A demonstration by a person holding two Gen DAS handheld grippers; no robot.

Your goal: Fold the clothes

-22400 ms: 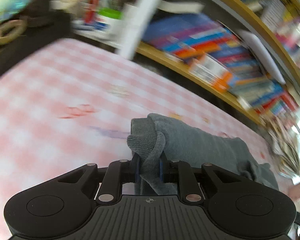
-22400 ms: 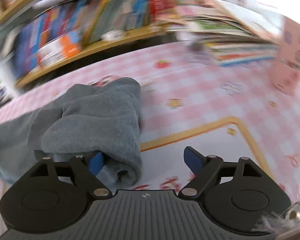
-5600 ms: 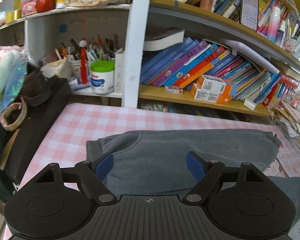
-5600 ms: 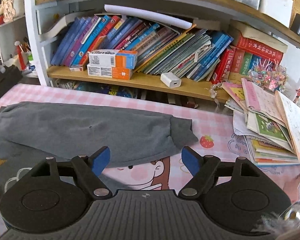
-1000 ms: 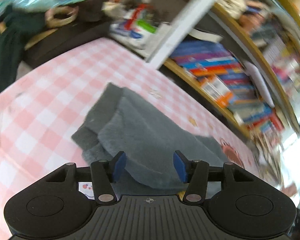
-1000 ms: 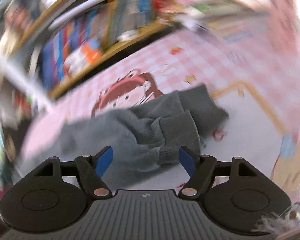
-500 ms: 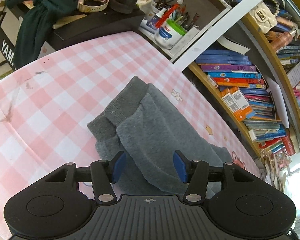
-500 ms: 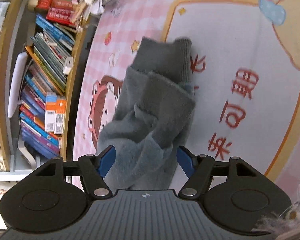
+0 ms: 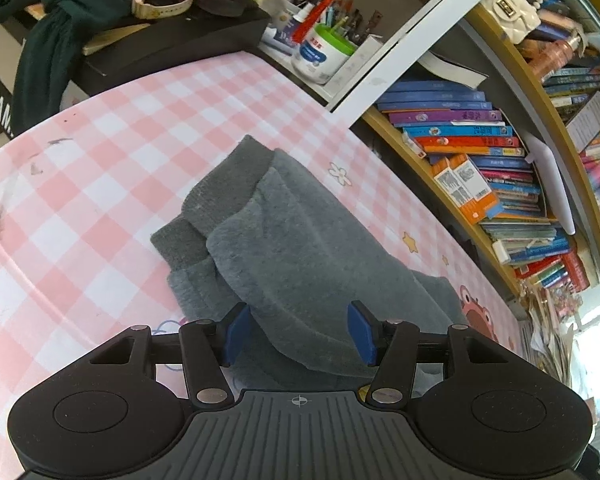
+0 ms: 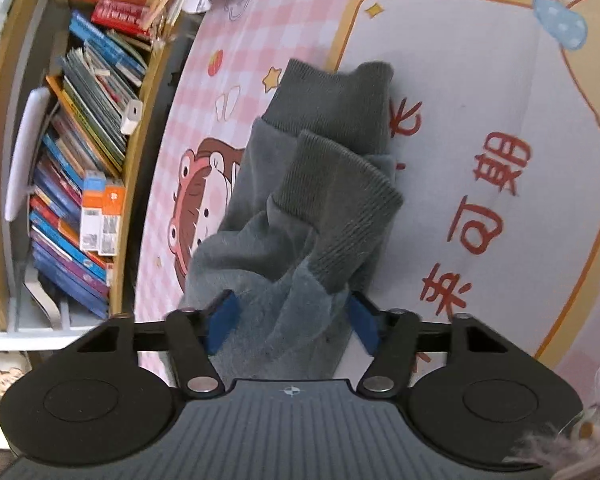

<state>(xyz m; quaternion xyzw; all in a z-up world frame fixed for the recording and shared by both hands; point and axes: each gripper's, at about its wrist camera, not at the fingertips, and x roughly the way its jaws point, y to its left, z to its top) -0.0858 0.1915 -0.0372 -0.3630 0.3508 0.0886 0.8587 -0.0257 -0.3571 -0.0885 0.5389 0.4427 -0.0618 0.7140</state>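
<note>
Both grippers stood open over a folded grey fleece garment on the pink checked tablecloth.

Left gripper straddled the folded edge with its blue pads apart, gripping nothing; right gripper likewise bracketed the bunched fleece below the ribbed cuffs, its fingers spread. Judged advice: each gripper should close on all stacked layers at once, near the edge, then both should lift evenly so that the cuffs stayed aligned and the fold did not slip.
</note>
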